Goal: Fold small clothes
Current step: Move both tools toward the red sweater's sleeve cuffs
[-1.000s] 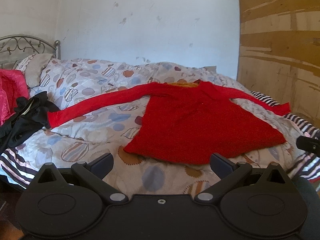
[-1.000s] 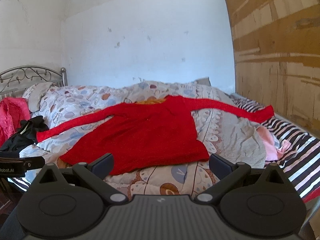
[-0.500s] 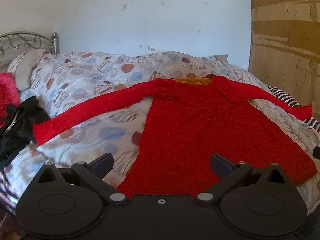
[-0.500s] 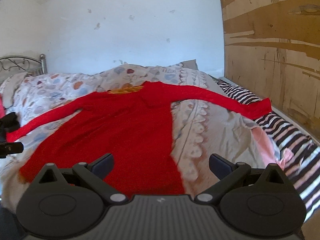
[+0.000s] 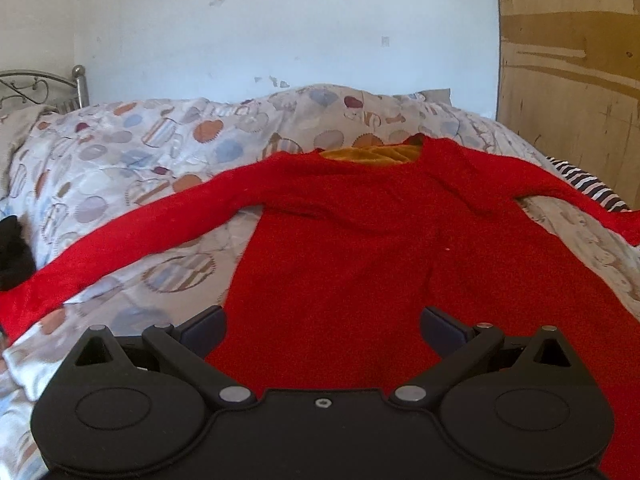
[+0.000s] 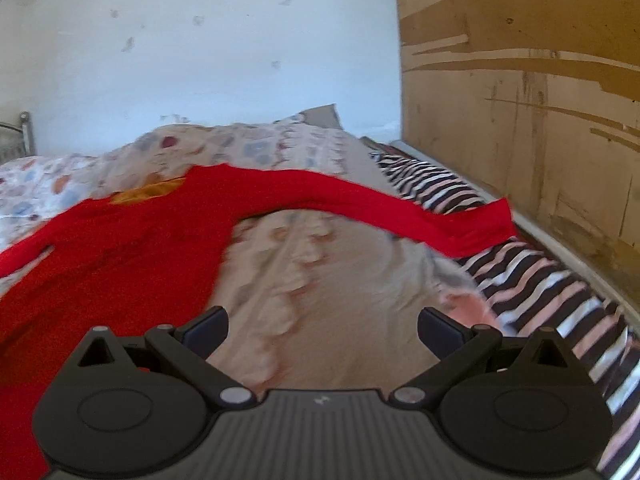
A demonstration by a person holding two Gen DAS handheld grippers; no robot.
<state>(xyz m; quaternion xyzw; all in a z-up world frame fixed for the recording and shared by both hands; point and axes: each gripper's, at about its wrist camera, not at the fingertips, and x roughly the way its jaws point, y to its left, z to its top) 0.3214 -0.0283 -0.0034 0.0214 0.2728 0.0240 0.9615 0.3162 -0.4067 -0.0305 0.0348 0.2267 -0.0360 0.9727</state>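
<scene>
A red long-sleeved sweater (image 5: 352,248) lies flat on the bed with both sleeves spread out and an orange lining showing at its neck (image 5: 372,154). My left gripper (image 5: 322,326) is open and hovers over the sweater's lower body, holding nothing. In the right wrist view the sweater (image 6: 120,248) fills the left side and its right sleeve (image 6: 400,212) stretches to the cuff (image 6: 484,224) near the wall. My right gripper (image 6: 322,326) is open over bare duvet, just right of the sweater's side edge.
A patterned duvet (image 5: 140,160) covers the bed, over a striped sheet (image 6: 540,288) at the right. A plywood wall (image 6: 520,100) runs along the right side. A black garment (image 5: 12,252) lies at the left edge, and a metal headboard (image 5: 40,84) stands behind.
Both grippers have moved forward and lower over the bed, so the sweater looks much larger. The right gripper has swung toward the right sleeve. Both stay open.
</scene>
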